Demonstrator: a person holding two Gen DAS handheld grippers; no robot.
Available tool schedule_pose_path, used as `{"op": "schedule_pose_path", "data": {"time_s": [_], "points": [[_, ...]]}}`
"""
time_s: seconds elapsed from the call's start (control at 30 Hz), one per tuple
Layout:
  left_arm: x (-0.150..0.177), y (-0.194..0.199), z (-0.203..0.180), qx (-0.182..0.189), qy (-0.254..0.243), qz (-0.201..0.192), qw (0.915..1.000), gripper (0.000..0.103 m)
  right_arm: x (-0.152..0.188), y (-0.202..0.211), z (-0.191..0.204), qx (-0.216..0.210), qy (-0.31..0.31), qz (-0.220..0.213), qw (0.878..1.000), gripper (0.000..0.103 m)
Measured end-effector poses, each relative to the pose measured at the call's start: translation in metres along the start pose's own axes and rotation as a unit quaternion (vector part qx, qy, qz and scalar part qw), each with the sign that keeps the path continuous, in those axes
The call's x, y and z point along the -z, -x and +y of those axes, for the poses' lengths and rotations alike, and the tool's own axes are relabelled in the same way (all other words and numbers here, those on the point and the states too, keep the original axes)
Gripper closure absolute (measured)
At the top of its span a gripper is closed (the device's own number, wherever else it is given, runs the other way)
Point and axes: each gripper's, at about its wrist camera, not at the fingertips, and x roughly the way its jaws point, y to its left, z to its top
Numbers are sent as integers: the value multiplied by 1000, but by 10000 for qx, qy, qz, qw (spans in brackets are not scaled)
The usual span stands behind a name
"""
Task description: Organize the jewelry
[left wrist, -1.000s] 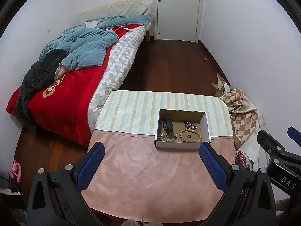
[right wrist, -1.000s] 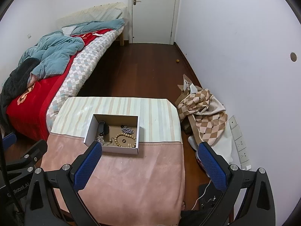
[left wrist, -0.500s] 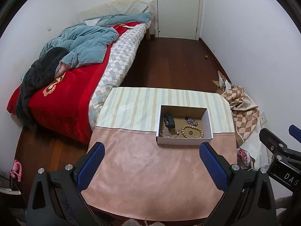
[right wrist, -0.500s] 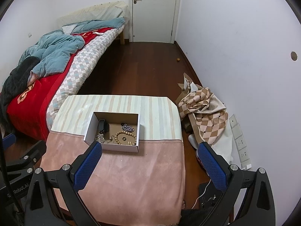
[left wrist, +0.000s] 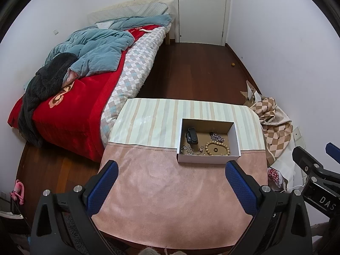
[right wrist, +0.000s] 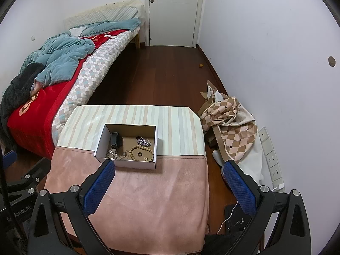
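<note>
An open white cardboard box stands on the table, where the striped cloth meets the pink cloth. Inside lie a wooden bead bracelet, a small ring inside it, a black clip-like object, a silver chain and a purple-silver bracelet. My left gripper and right gripper are both open and empty, held above the table's near part, apart from the box.
A bed with red, blue and checked covers stands left of the table. A checked cloth heap lies on the floor at the right by the wall. A white door is at the far end.
Both views have shifted slightly: the box sits a little higher and farther in the frames, so both grippers have drawn back a bit. Both stay open.
</note>
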Motion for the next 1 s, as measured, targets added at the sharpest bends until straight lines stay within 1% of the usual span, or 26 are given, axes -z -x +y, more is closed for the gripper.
{"op": "schedule_pose_path", "data": {"time_s": [0.47,1.0], "points": [[-4,7,3,-8,98,-91,9999,0,-1,1,0,1,-8,-10,10000,0],[-7,10,1,-23,82,-130,9999,0,-1,2,0,2,-14,-16,10000,0]]}}
